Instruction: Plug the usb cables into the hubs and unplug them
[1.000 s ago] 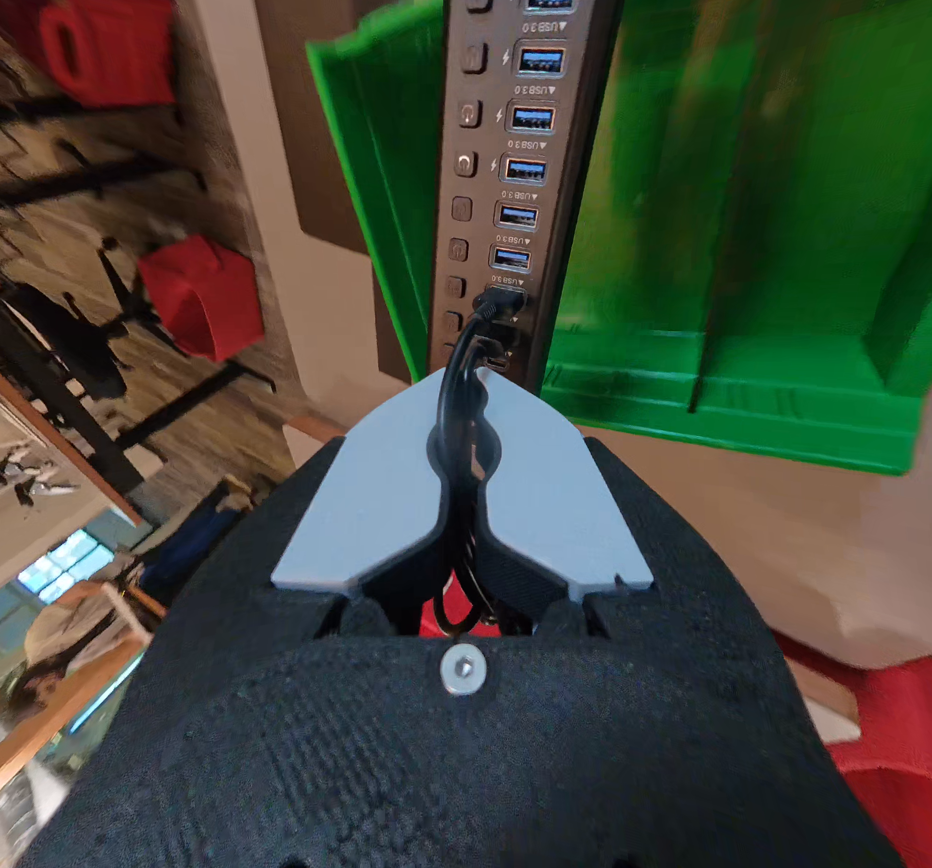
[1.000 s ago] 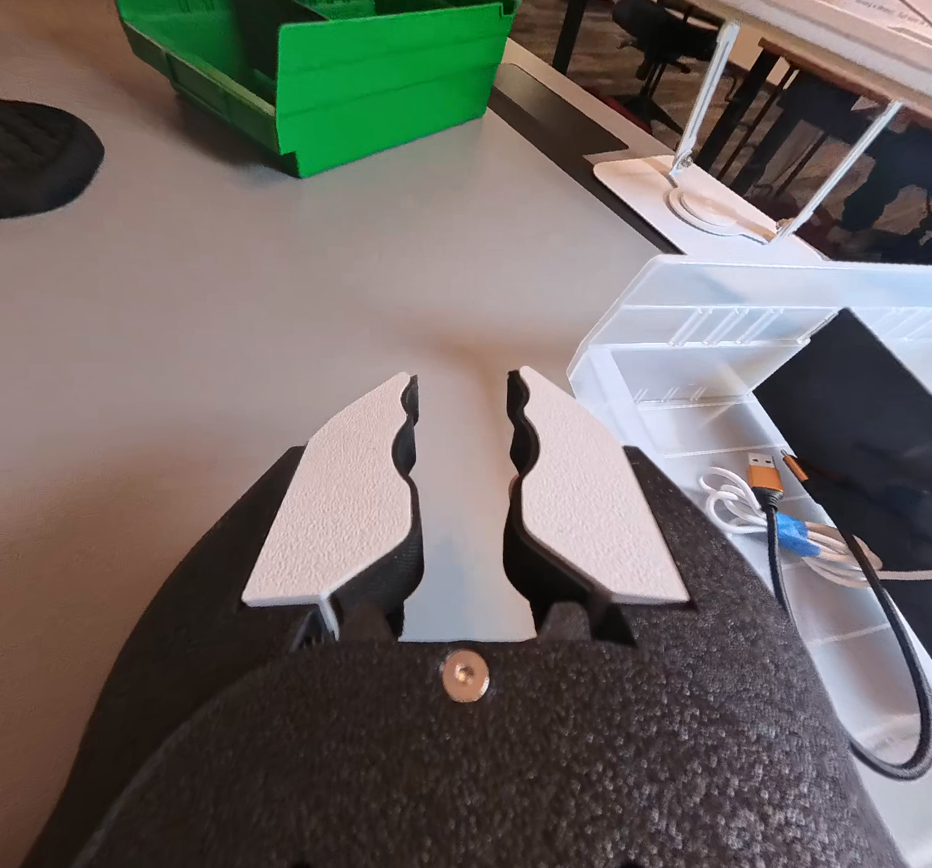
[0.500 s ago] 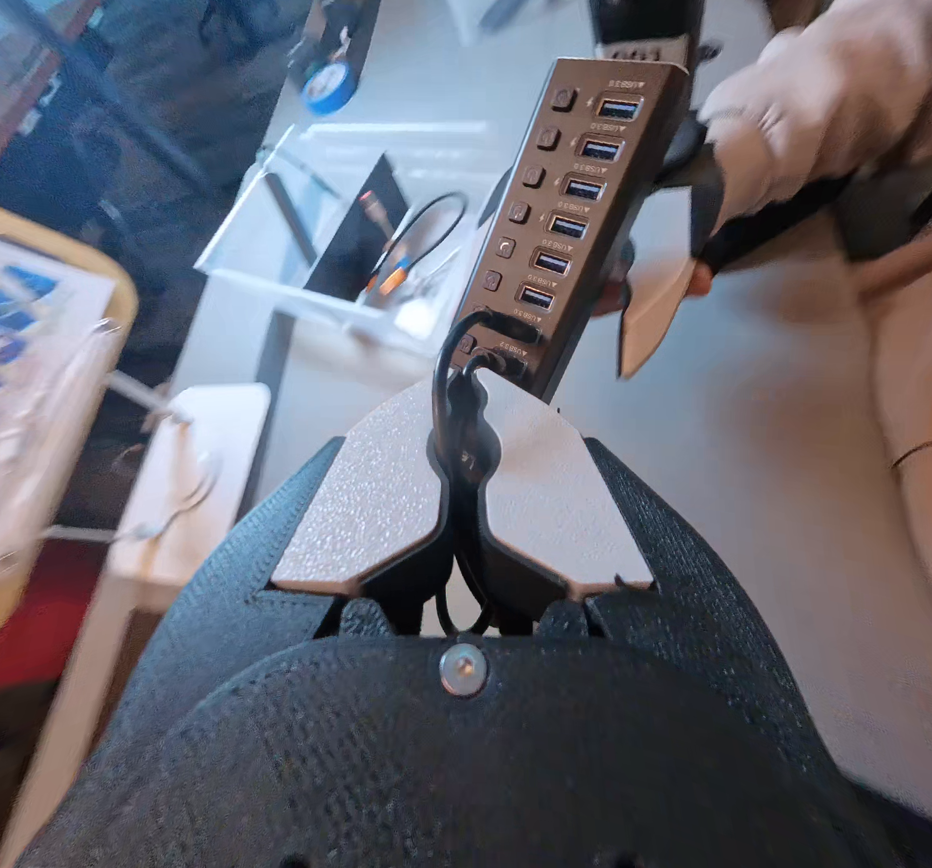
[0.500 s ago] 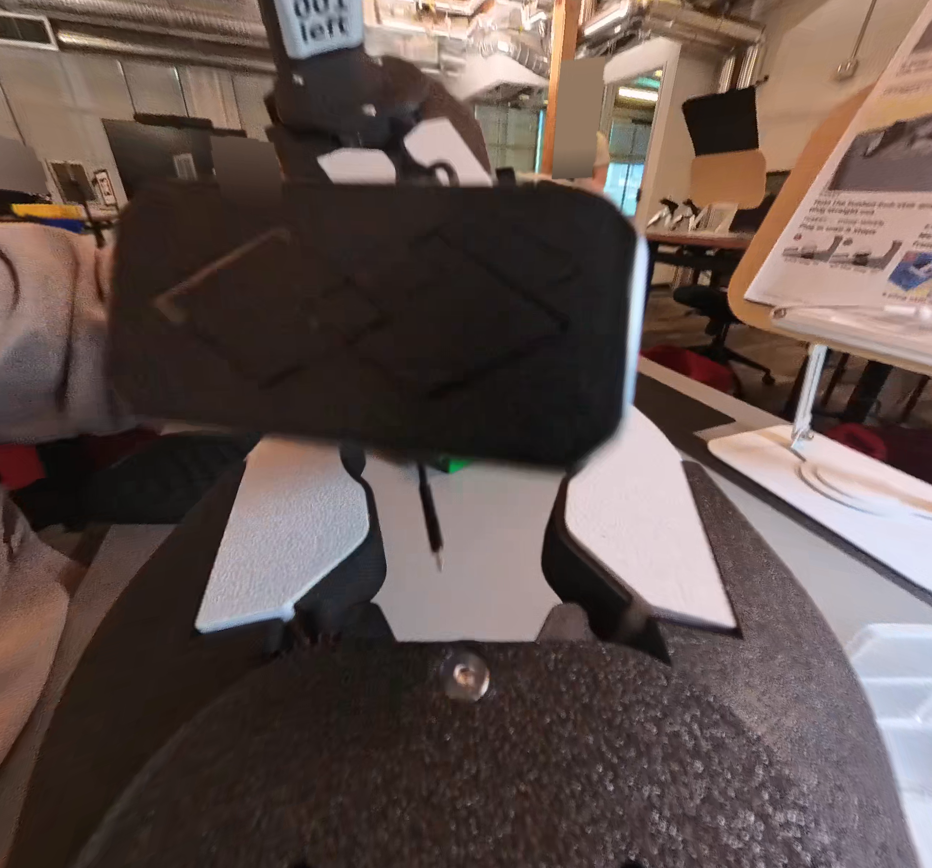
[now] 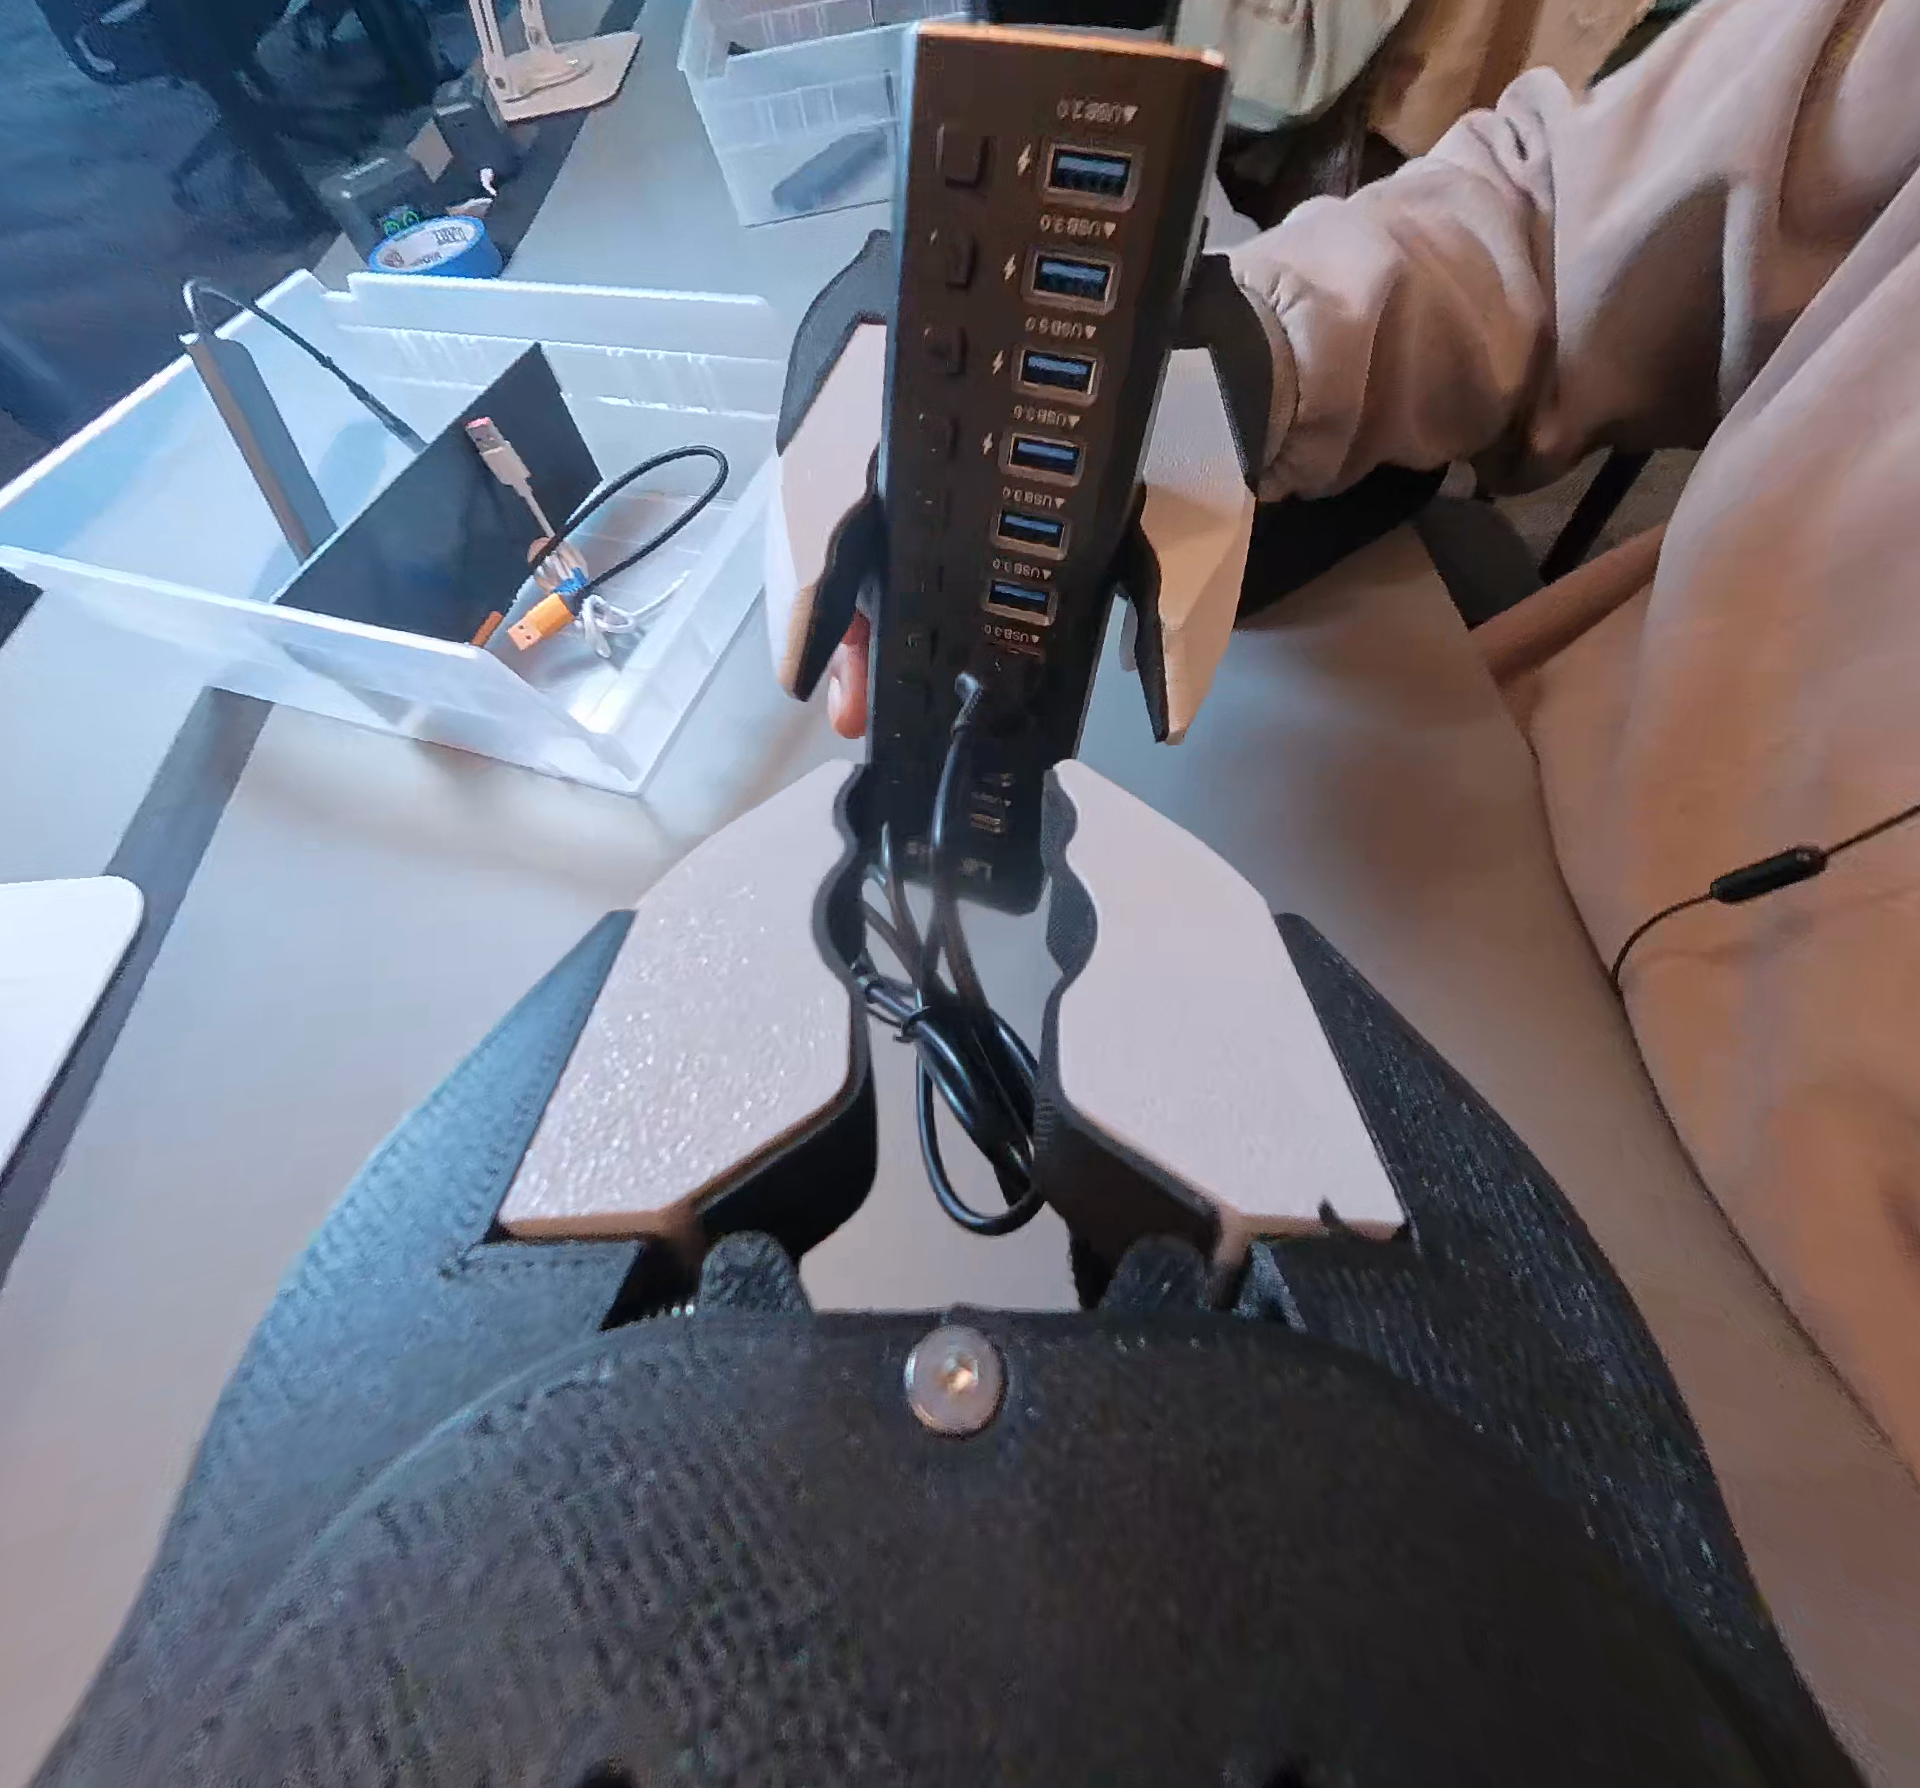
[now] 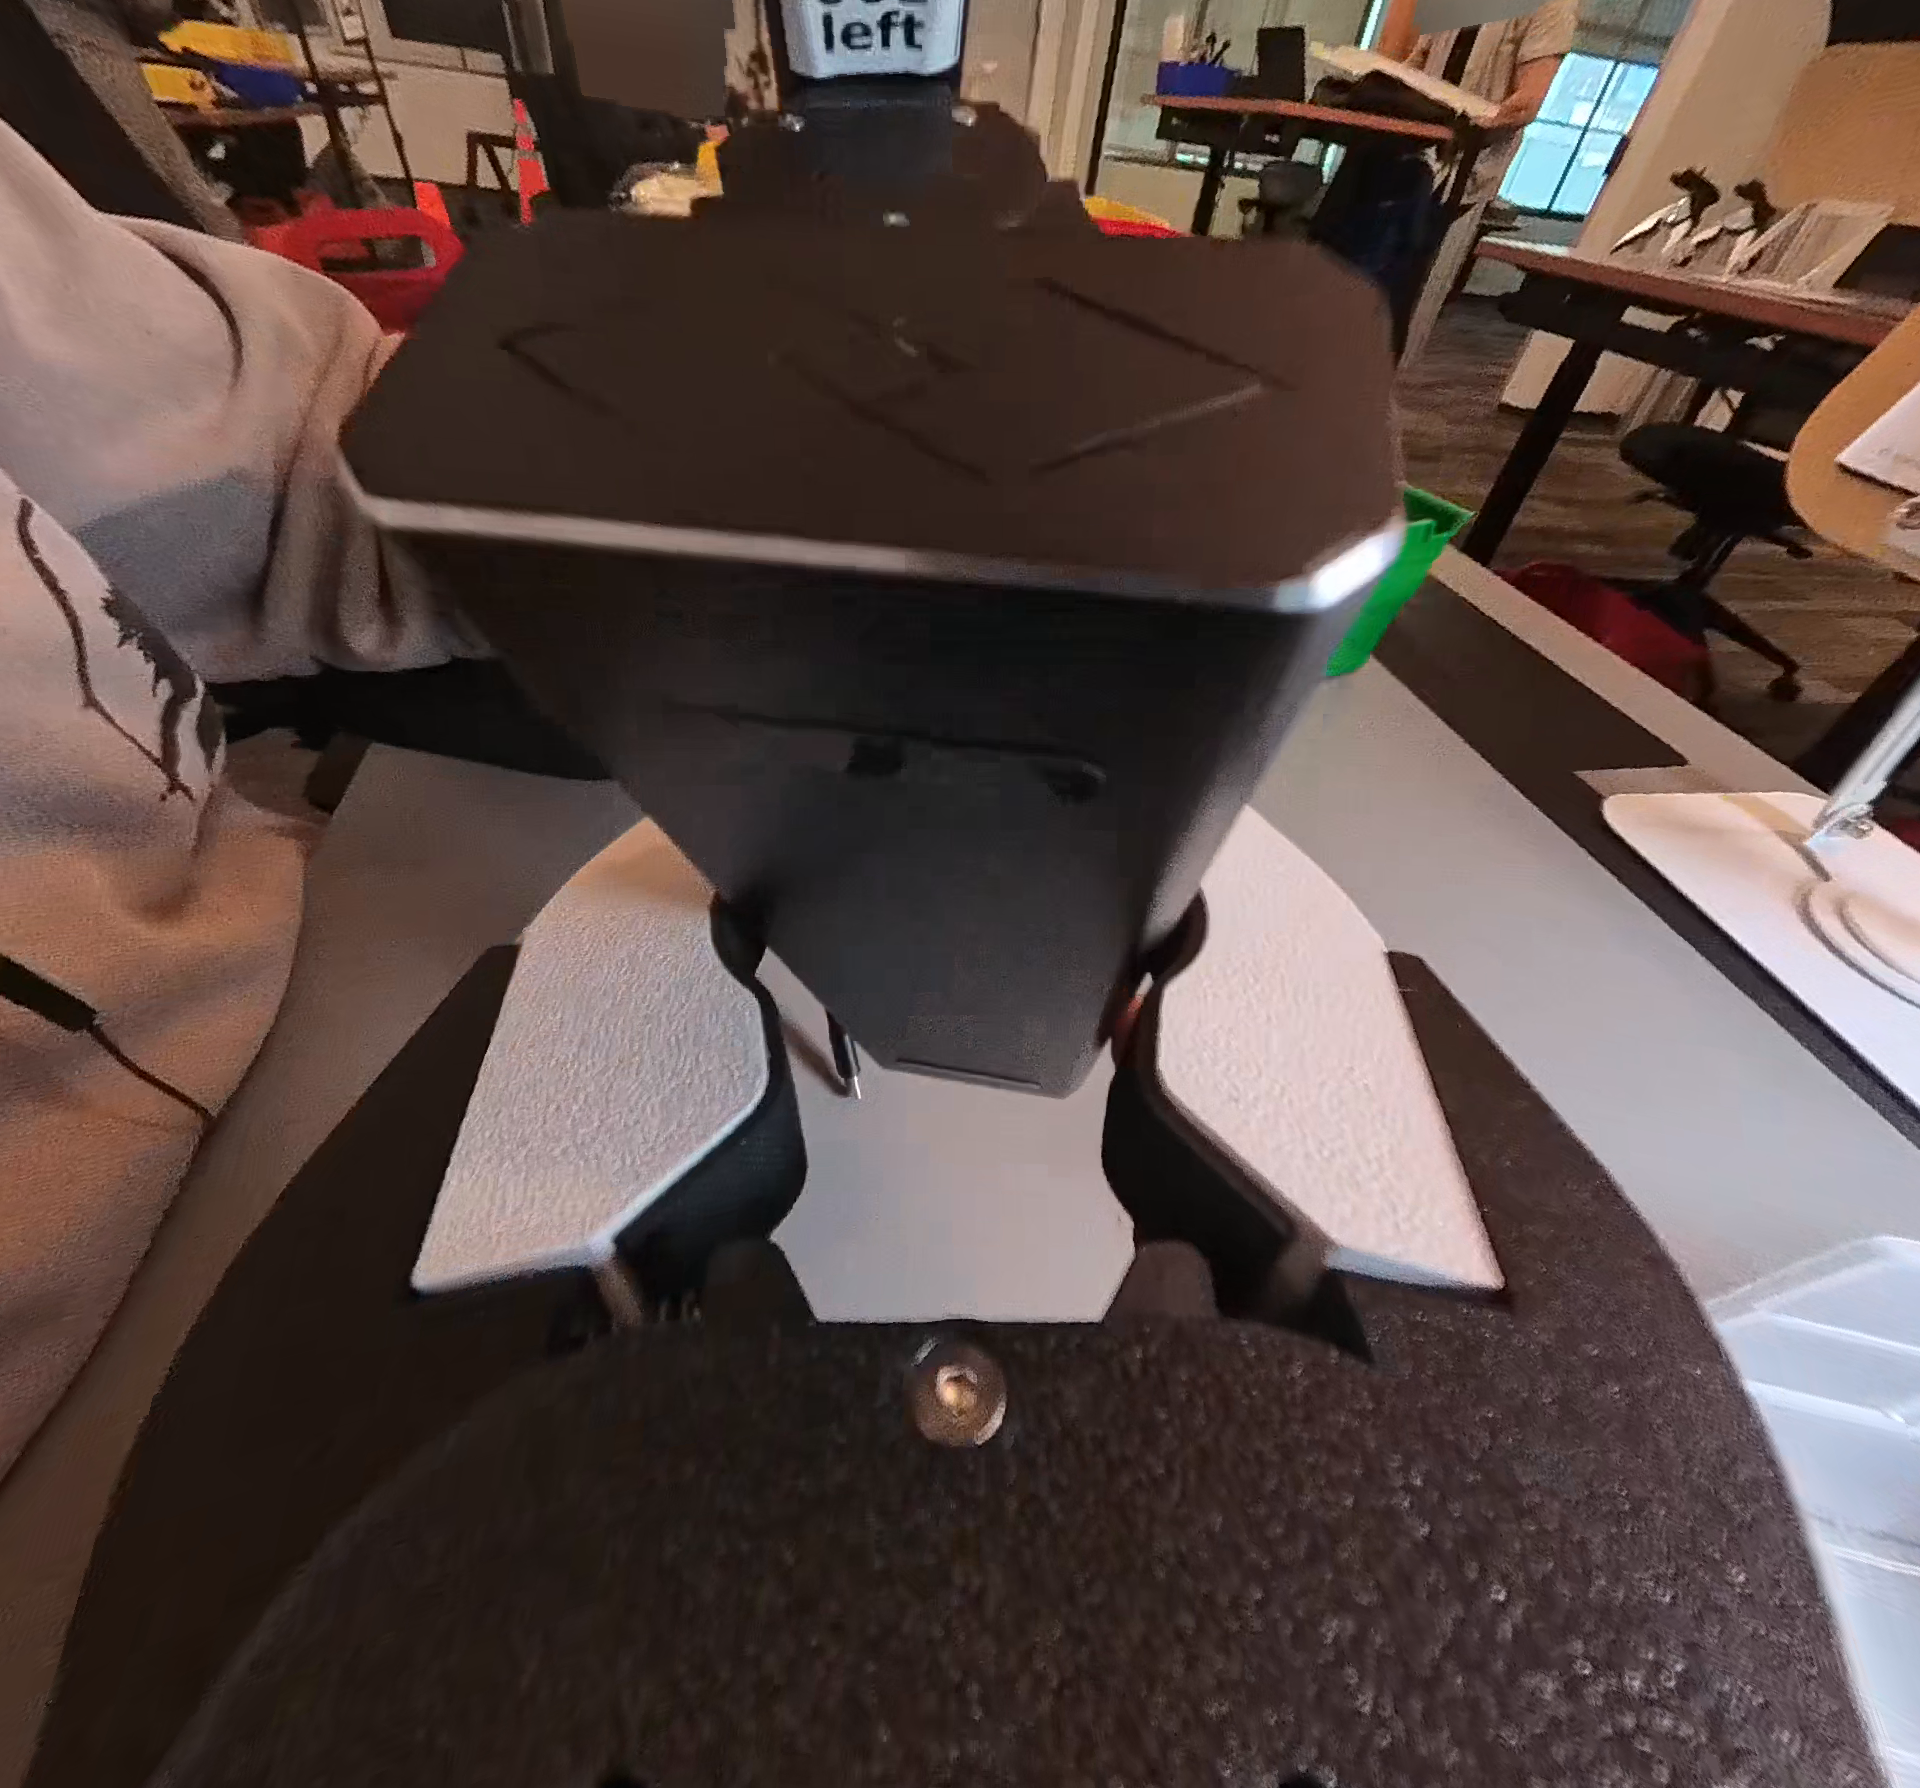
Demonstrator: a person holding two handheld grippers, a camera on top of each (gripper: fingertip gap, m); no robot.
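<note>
A black multi-port USB hub (image 5: 1049, 388) stands upright in the air above the table. A black cable (image 5: 961, 1063) is plugged into one of its lower ports and hangs in a loop. My left gripper (image 5: 951, 803) is open, with the hub's lower end and the loose cable between its fingertips. My right gripper (image 5: 987, 699) is shut on the hub's two sides from behind. In the right wrist view the hub's plain back (image 6: 883, 491) fills the middle, clamped in the right gripper (image 6: 951, 938). A cable tip (image 6: 847, 1063) shows below the hub.
A clear plastic bin (image 5: 416, 689) at the left holds several cables with orange plugs (image 5: 540, 632) and a black divider. A blue tape roll (image 5: 436, 247) and a second clear bin (image 5: 790, 76) lie farther back. A person's sleeve (image 5: 1507, 284) is at the right. A green bin (image 6: 1392, 585) is behind the hub.
My left gripper was shut on the cable and has opened. The right gripper came up from the table and closed on the hub's sides. Both views swung round.
</note>
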